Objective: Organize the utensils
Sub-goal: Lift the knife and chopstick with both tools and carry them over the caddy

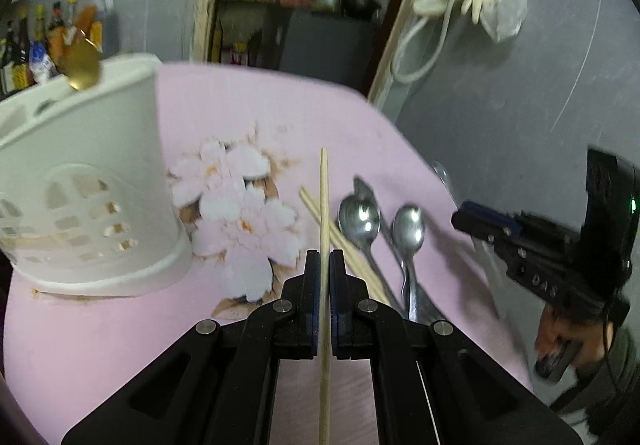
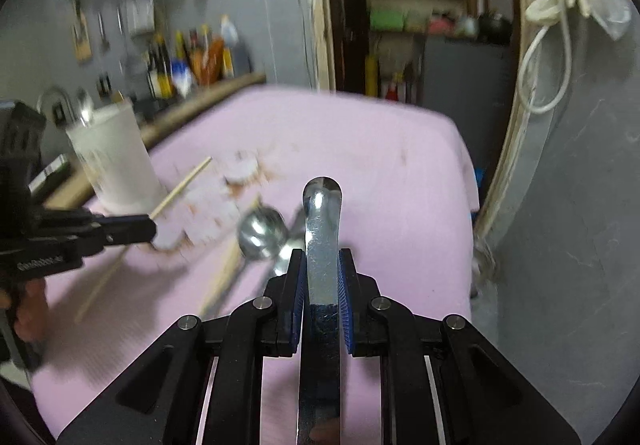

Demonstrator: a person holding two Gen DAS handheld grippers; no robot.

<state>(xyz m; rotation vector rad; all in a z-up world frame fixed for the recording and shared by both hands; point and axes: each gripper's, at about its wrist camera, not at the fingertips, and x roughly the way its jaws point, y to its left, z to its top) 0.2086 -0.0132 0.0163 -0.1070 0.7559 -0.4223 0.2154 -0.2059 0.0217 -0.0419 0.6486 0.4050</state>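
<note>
Left gripper point(image 1: 325, 265) clenched on chopstick point(image 1: 324, 197), right gripper point(image 2: 323, 269) (embossed "DAS") on metal handle point(image 2: 322, 229)

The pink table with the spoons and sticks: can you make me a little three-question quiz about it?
1. True or false: the left gripper is shut on a chopstick.
2. What does the right gripper hold? A) a flat metal utensil handle B) a cup C) nothing
3. Fill in: the white utensil holder stands on the pink ____.

Key:
1. True; the stick runs between the closed fingers.
2. A; its other end is out of sight.
3. Tablecloth; loose spoons lie on it too.
</note>
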